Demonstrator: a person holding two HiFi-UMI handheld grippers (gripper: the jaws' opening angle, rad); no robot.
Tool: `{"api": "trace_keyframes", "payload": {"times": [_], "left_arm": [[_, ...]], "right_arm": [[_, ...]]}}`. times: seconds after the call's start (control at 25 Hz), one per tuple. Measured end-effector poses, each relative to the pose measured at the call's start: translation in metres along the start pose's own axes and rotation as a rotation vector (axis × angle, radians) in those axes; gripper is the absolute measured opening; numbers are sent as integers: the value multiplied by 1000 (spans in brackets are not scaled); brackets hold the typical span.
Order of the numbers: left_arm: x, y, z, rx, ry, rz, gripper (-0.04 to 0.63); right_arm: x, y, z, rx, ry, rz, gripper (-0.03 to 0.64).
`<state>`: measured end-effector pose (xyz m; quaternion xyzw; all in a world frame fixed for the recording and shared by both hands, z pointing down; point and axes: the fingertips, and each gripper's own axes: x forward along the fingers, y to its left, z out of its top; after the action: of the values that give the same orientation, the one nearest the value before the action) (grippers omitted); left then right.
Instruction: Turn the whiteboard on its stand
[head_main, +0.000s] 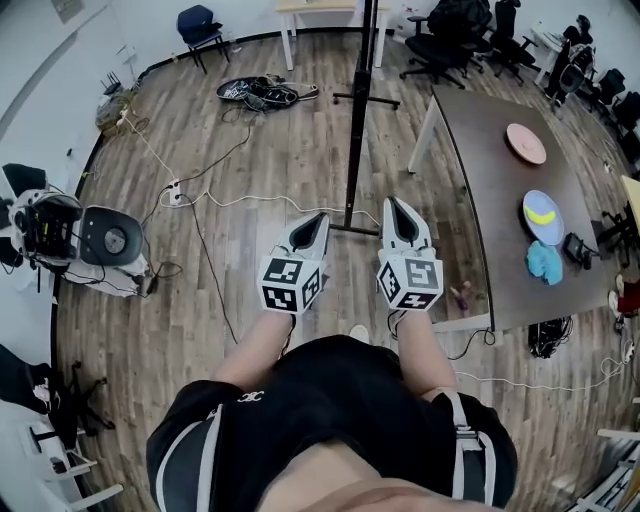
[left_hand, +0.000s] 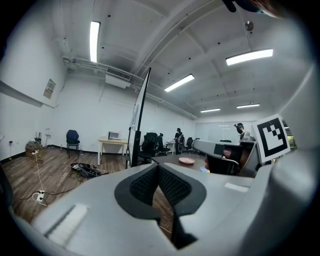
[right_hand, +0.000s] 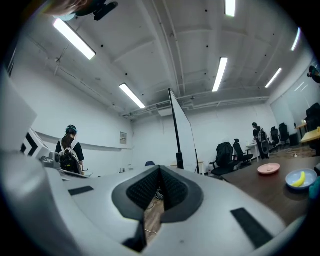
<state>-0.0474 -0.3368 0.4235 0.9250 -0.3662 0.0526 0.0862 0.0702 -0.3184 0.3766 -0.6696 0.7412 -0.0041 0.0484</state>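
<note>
Wood-plank floor (head_main: 250, 170) ahead. Holds left gripper (head_main: 320, 217) and right gripper (head_main: 393, 204) side by side, both clenched on nothing. Faces whiteboard (head_main: 359, 110), edge-on and upright on its stand, just beyond the tips, left of brown table (head_main: 480, 130), untouched.

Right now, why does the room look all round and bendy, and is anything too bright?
Head view: the wide lens curves the wooden floor into a bowl. Left gripper view: black corners, and a ceiling light glares white. Right gripper view: same rounding, light strips bright too.
</note>
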Motion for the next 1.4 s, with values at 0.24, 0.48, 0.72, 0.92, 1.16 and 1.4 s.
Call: {"api": "trace_keyframes", "payload": {"times": [0.24,0.48,0.72,0.92,1.16,1.4], "left_arm": [[34,2,-3,-6,24,62,8],[81,-13,-9,-14,51,78,8],[120,-15,-13,-10,83,69,8],[153,-1,-9,-22,83,69,8],[195,29,9,-55,75,87,8],[227,52,20,-12,90,127,8]], "right_arm": [[24,-22,-9,16,12,67,6],[40,-62,-15,24,36,95,6],[58,-101,-20,44,48,68,6],[81,-117,-29,47,70,62,6],[109,-127,-20,-13,53,72,6],[125,-155,-16,24,56,27,6]]}}
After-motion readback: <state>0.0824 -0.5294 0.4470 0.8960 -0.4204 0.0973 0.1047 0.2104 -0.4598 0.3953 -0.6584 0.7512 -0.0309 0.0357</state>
